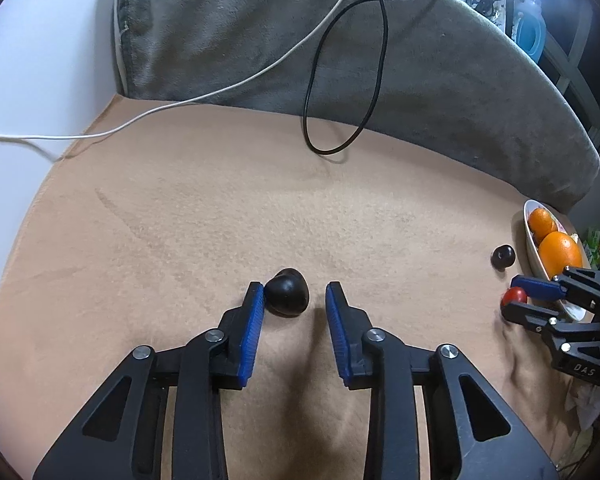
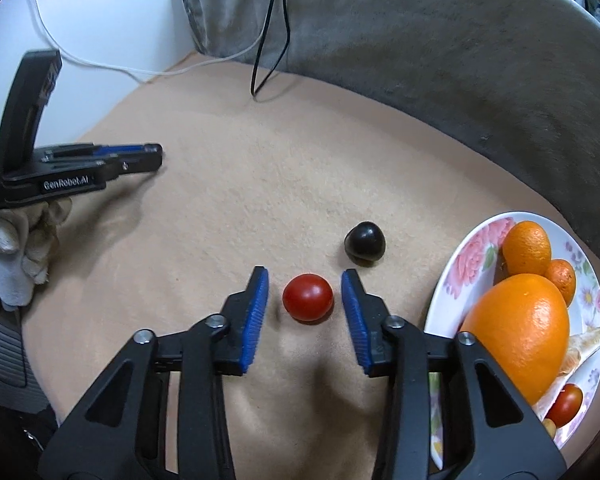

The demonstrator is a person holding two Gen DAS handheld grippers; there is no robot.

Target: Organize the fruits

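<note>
In the left wrist view my left gripper (image 1: 295,294) is open on the tan cloth, with a dark plum (image 1: 287,292) between its blue pads, touching the left one. In the right wrist view my right gripper (image 2: 305,282) is open around a red cherry tomato (image 2: 308,297), a gap on each side. A second dark plum (image 2: 365,241) lies just beyond it. A floral plate (image 2: 472,252) at the right holds oranges (image 2: 518,336) and another small tomato (image 2: 565,404). The right gripper also shows in the left wrist view (image 1: 518,300), the left gripper in the right wrist view (image 2: 156,156).
A grey cushion (image 1: 380,60) runs along the back edge. A black cable loop (image 1: 332,128) and a white cable (image 1: 140,116) lie at the rear of the cloth. A white wall (image 1: 40,60) is on the left. A gloved hand (image 2: 16,240) holds the left gripper.
</note>
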